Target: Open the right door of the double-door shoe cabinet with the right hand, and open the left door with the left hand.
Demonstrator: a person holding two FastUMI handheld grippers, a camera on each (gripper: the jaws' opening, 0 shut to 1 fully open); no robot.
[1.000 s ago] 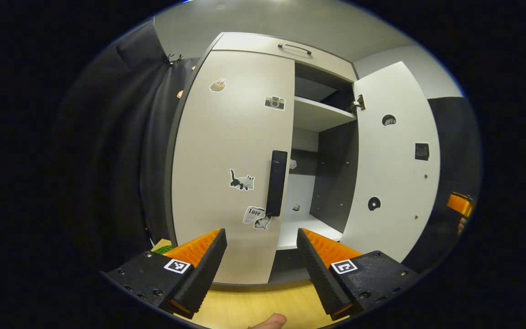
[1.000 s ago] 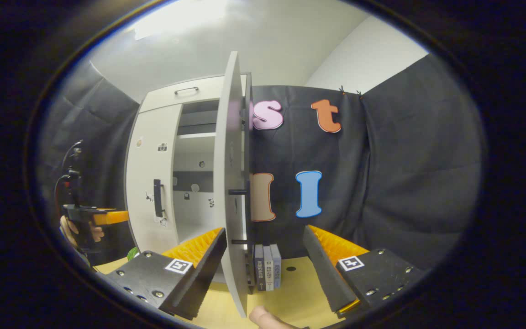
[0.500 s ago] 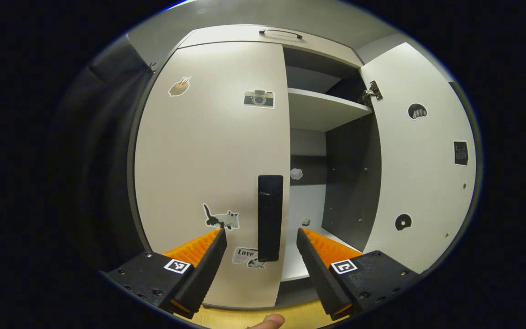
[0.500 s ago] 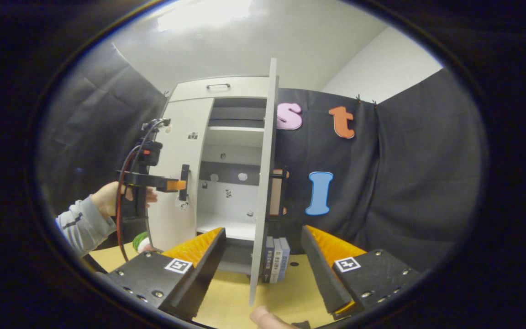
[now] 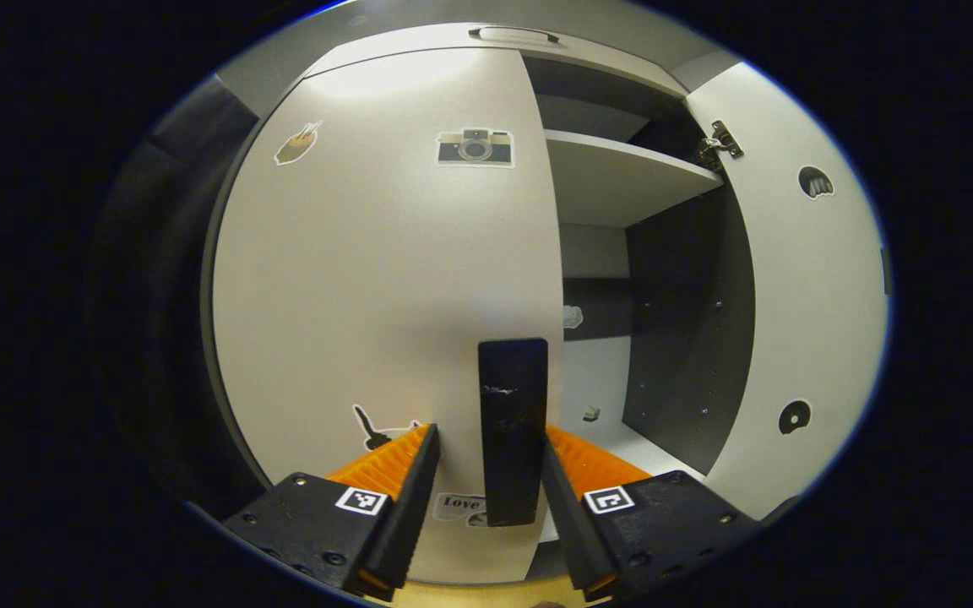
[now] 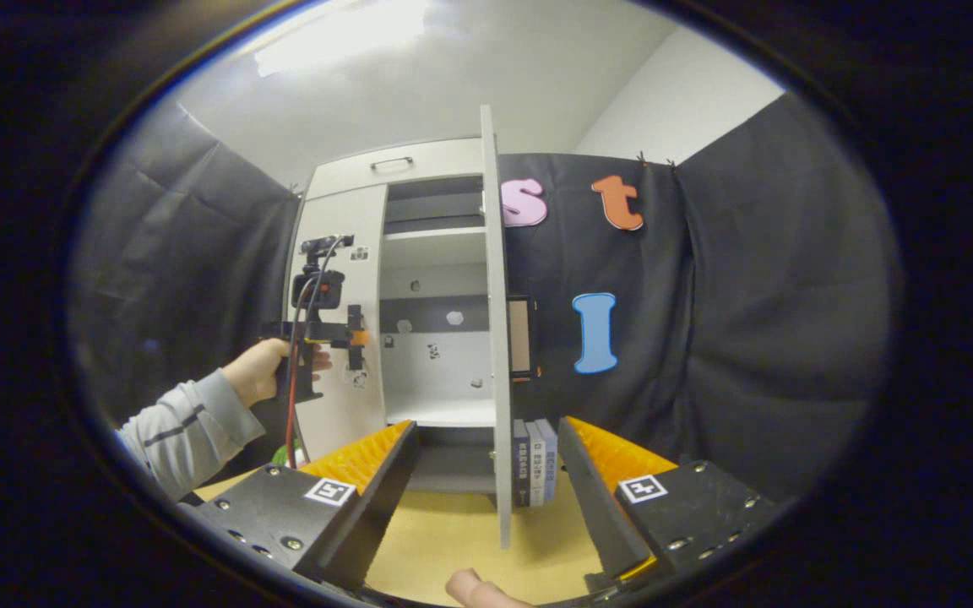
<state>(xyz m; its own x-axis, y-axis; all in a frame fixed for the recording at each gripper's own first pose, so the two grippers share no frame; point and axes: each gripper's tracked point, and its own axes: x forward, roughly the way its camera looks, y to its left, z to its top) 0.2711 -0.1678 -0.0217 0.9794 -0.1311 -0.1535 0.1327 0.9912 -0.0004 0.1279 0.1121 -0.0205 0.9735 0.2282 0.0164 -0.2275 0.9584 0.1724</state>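
Opening the pale grey double-door shoe cabinet [image 6: 432, 295] is, we judge, half complete. Its right door [image 6: 495, 338] stands swung out, edge-on at centre of the right gripper view. The left door [image 5: 385, 287], closed, fills the centre-left of the left gripper view. We see the left gripper [image 5: 486, 473] with jaws bracketing the black vertical bar handle [image 5: 512, 431], narrowed but whether pinching we cannot tell. The right gripper [image 6: 486, 473] has jaws spread, holding nothing. Pulling the left door remains.

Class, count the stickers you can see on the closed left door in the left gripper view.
4: top left, camera sticker top centre, cat and one by the left tongs. Others may be hidden.
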